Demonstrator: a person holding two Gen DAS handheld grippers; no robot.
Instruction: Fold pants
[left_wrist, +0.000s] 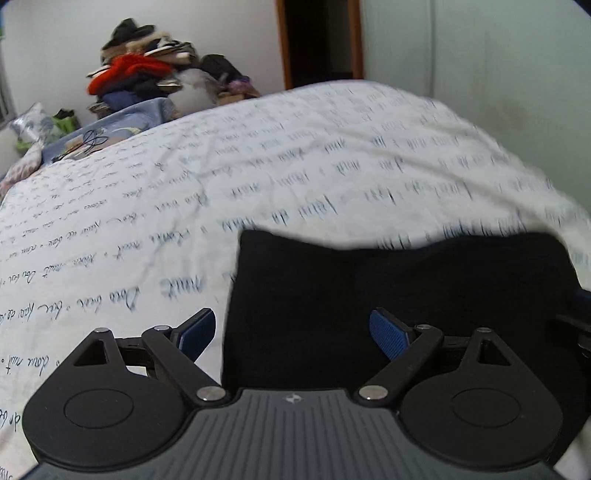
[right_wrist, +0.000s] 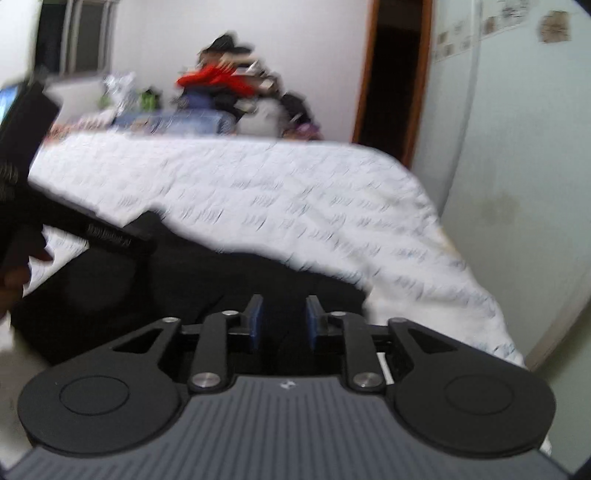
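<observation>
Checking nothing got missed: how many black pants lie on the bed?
1: the black pants lie on the white bedsheet near its front edge, before both grippers. The clothes pile behind may hide more.

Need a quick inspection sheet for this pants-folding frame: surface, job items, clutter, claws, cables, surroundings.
Surface: bed under a white cover printed with handwriting script, lightly wrinkled.
Job's things: black pants lying on the near part of the bed; fold state unclear, both views blurred.
Clutter: clothes pile with a red garment at the far end; blue bedding beside it.
Claws: left claw wide open, one finger over the pants, one over the cover; right claw narrowly open above the pants, nothing seen between the fingers.
Cables: thin dark cord on the blue bedding.
Surroundings: wood-framed doorway, pale walls, window.
</observation>
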